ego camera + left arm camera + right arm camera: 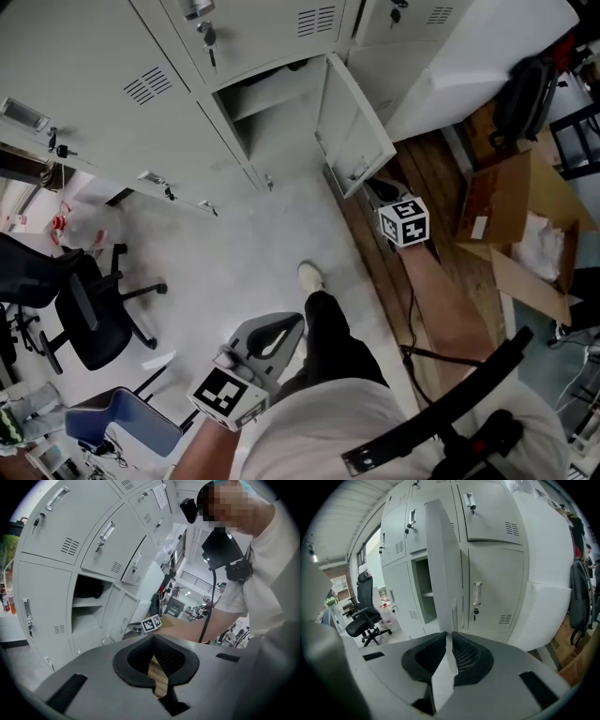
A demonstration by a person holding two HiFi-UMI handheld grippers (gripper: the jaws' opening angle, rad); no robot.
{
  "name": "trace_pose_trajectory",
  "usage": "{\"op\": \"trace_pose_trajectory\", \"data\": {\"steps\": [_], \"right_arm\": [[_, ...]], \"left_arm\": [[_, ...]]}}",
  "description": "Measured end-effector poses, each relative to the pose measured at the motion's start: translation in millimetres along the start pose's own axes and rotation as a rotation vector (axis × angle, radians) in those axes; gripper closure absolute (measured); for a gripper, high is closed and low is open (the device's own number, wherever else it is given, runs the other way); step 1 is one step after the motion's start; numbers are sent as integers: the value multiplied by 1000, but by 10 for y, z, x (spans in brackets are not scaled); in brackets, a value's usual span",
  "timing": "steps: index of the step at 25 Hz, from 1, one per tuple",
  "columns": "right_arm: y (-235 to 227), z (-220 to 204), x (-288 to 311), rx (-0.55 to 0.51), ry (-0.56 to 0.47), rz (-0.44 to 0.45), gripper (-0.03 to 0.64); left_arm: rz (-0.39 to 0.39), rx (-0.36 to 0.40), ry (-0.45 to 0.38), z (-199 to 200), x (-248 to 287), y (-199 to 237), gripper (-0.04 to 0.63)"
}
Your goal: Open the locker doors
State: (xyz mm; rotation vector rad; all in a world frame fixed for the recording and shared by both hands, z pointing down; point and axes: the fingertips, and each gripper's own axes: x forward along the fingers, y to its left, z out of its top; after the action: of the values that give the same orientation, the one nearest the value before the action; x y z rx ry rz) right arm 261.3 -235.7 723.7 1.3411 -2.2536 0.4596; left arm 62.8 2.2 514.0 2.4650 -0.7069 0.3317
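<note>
A bank of pale grey lockers point(112, 103) fills the top of the head view. One lower compartment point(272, 122) stands open, its door point(352, 131) swung out toward me. My right gripper point(367, 184) is shut on that door's free edge; in the right gripper view the door panel point(443, 564) runs straight between the pads of the right gripper point(446, 637). My left gripper point(292, 325) hangs low by my leg, away from the lockers, tips together with nothing in them. The left gripper point(153, 639) looks toward the open compartment point(89, 602) in its own view.
A black office chair point(89, 309) and a blue chair point(122, 422) stand at the left. At the right are a strip of wooden floor point(412, 272), an open cardboard box point(516, 220) and a black backpack point(525, 94). Neighbouring locker doors point(494, 588) are closed, keys in their locks.
</note>
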Motion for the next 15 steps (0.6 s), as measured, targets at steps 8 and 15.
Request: {"op": "trace_pose_trajectory", "data": {"steps": [8,15], "right_arm": [[-517,-19,-83,-40,43,-67,572],[-688,-11,-85,-42,47,-98,578]], "left_arm": [[-14,15,-2,62,58,59,584],[-10,7,-1,56,48,93,584]]}}
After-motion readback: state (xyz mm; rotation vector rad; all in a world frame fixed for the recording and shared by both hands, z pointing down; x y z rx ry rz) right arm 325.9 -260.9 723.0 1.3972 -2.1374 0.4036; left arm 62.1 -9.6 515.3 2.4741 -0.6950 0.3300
